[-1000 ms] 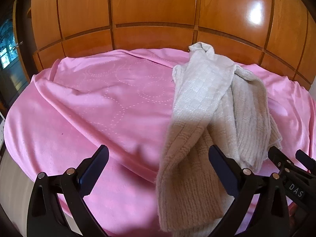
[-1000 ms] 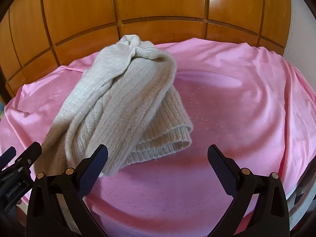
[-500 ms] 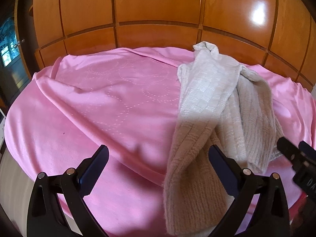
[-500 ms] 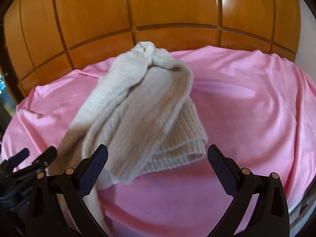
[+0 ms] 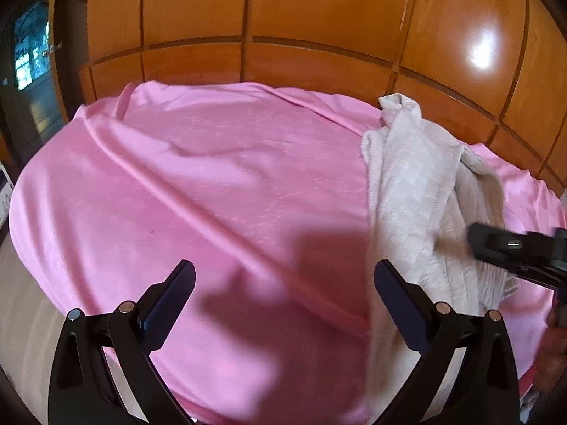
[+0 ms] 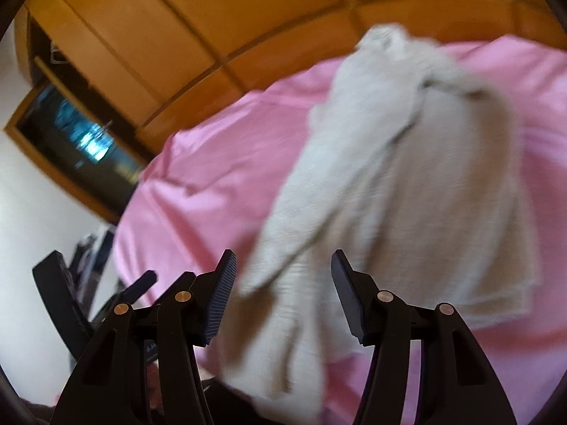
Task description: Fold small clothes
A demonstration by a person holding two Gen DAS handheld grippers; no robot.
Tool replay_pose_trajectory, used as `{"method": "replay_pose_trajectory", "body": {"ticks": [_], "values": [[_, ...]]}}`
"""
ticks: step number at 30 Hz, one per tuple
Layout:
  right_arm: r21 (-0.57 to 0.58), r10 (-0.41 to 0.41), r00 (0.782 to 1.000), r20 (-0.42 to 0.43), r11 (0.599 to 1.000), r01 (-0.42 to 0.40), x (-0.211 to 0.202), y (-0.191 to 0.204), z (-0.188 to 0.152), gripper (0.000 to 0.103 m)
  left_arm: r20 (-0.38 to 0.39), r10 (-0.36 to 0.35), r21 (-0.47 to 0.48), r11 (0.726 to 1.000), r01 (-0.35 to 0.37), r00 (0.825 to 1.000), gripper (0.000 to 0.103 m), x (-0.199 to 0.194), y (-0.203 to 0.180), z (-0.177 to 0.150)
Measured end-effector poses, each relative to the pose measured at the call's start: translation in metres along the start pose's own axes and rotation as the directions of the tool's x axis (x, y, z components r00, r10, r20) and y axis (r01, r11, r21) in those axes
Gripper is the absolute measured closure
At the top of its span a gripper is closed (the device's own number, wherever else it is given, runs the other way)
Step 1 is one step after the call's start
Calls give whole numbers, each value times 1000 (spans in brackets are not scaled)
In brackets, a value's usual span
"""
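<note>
A beige knitted garment (image 5: 421, 194) lies bunched on a pink sheet (image 5: 219, 191), at the right in the left wrist view. My left gripper (image 5: 283, 283) is open and empty over the bare sheet, left of the garment. My right gripper (image 6: 281, 272) is open, jaws partly closed in, right over the garment's near end (image 6: 389, 184); the cloth lies between the jaws but is not clamped. The right wrist view is blurred and tilted. The right gripper's body (image 5: 514, 248) shows at the right edge of the left wrist view, over the garment.
Orange wooden panels (image 5: 319, 17) stand behind the bed. A dark doorway or window (image 5: 32, 56) is at the far left. The pink sheet (image 6: 212, 177) drops off at the near and left edges. Dark objects (image 6: 81, 258) stand by the white wall at left.
My left gripper has moved left, away from the garment. My right gripper has swung left and tilted onto the garment's near end, and its jaws have narrowed.
</note>
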State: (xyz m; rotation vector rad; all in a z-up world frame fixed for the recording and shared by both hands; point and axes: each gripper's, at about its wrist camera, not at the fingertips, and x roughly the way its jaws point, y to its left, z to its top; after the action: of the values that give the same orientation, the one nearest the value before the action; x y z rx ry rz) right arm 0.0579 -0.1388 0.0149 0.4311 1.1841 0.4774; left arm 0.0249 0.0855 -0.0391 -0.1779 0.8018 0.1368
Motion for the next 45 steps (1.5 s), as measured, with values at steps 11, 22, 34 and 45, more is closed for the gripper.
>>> {"method": "replay_pose_trajectory", "body": {"ticks": [11, 22, 34, 45], "values": [[35, -97, 990, -98, 994, 101, 81, 8, 28, 96, -9, -28, -27, 999, 28, 1000, 3, -3, 21, -10], [86, -226, 894, 386, 974, 209, -133, -62, 106, 98, -62, -237, 118, 963, 243, 970, 4, 3, -25, 4], [441, -674, 635, 378, 734, 517, -208, -218, 134, 18, -345, -284, 370, 835, 408, 895, 48, 37, -116, -28], [180, -38, 996, 77, 983, 24, -67, -111, 15, 44, -84, -316, 128, 937, 325, 945, 103, 13, -7, 76]]}}
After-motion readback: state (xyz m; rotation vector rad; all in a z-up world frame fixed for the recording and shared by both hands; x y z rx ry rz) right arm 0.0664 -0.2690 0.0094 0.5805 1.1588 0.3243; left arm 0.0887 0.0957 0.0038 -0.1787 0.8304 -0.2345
